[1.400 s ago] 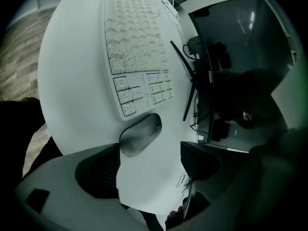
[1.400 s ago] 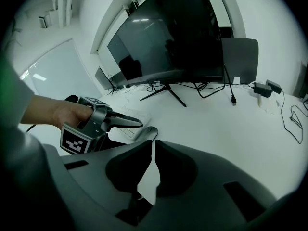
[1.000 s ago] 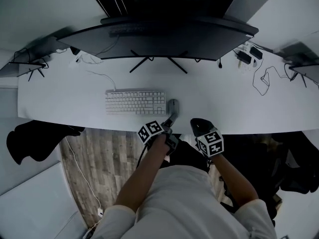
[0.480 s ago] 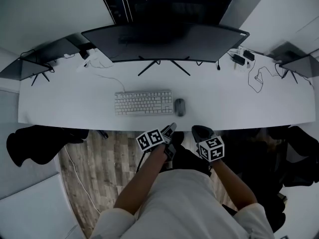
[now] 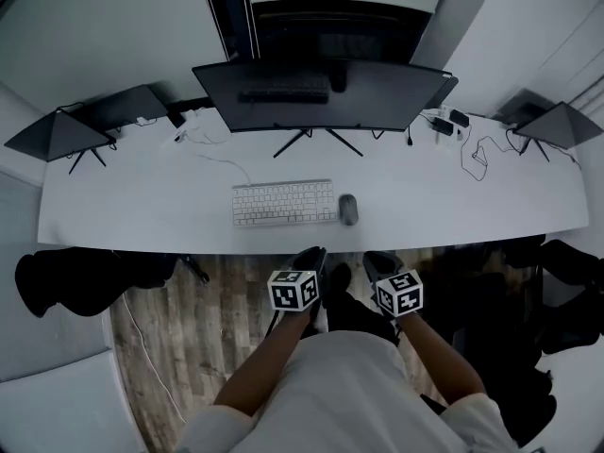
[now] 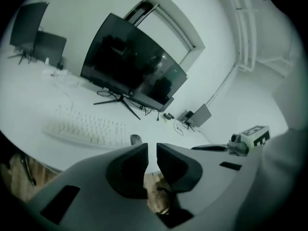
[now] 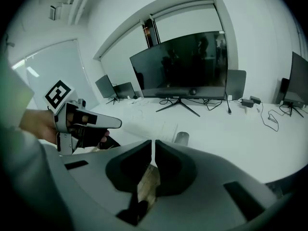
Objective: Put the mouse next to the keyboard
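Observation:
A grey mouse (image 5: 348, 209) lies on the white desk (image 5: 142, 206), just right of the white keyboard (image 5: 284, 202), with a small gap between them. Both grippers hang below the desk's front edge, over the wooden floor, apart from the mouse. My left gripper (image 5: 311, 254) holds nothing; its jaws are closing and a narrow gap remains. In the left gripper view the mouse (image 6: 136, 139) and keyboard (image 6: 86, 129) show beyond the left gripper (image 6: 152, 150). My right gripper (image 5: 378, 258) is shut and empty. The right gripper view shows the right gripper (image 7: 153, 146), with the mouse (image 7: 182, 138) ahead of it.
A wide dark monitor (image 5: 326, 92) stands on a spread-leg stand behind the keyboard. Smaller screens on stands sit at the desk's far left (image 5: 57, 135) and far right (image 5: 557, 121). Cables (image 5: 481, 154) and chargers lie at the back right. Dark shapes (image 5: 75, 276) sit under the desk's edge.
The left gripper has drawn back from the mouse to below the desk edge, and its jaws have narrowed. The mouse stays beside the keyboard. The head view has pulled back.

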A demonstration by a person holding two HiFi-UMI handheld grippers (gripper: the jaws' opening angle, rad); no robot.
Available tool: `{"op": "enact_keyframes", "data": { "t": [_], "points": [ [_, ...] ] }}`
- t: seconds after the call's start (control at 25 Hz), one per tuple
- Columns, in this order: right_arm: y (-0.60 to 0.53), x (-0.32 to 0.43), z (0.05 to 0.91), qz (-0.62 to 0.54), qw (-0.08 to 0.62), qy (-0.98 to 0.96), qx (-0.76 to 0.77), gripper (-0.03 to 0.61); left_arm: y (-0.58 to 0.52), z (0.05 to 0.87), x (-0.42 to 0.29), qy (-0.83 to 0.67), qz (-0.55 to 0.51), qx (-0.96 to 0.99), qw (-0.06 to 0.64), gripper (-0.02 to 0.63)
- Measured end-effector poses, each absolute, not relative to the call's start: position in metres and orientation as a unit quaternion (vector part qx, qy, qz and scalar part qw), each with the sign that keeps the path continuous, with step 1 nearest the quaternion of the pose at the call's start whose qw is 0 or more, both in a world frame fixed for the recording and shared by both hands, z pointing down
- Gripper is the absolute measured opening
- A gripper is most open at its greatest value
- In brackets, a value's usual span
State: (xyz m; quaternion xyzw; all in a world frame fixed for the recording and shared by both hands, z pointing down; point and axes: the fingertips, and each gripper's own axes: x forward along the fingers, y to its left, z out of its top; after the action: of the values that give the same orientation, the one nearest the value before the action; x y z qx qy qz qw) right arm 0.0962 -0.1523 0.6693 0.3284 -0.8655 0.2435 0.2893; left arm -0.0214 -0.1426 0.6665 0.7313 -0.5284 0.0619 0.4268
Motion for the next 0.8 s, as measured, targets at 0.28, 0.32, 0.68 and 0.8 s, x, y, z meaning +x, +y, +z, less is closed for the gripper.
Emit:
{"op": "enact_keyframes", "data": {
  "t": [0.28, 0.32, 0.68, 0.8],
  "points": [
    [-0.134, 0.091, 0.642, 0.195, 0.264, -0.873, 0.361, 0.044, -0.122, 0.630, -0.049, -0.537, 0.114, 0.787, 0.281, 0.043],
    [-0.133, 0.092, 0.638, 0.190, 0.261, -0.872, 0.368, 0.043, -0.120, 0.627, -0.054, -0.537, 0.119, 0.791, 0.267, 0.038],
    [-0.143, 0.102, 0.610, 0.156, 0.239, -0.871, 0.400, 0.043, -0.120, 0.602, -0.090, -0.566, 0.118, 0.785, 0.222, 0.023],
    [-0.153, 0.107, 0.601, 0.148, 0.229, -0.875, 0.399, 0.043, -0.125, 0.593, -0.090, -0.575, 0.112, 0.783, 0.211, 0.023]
  ]
}}
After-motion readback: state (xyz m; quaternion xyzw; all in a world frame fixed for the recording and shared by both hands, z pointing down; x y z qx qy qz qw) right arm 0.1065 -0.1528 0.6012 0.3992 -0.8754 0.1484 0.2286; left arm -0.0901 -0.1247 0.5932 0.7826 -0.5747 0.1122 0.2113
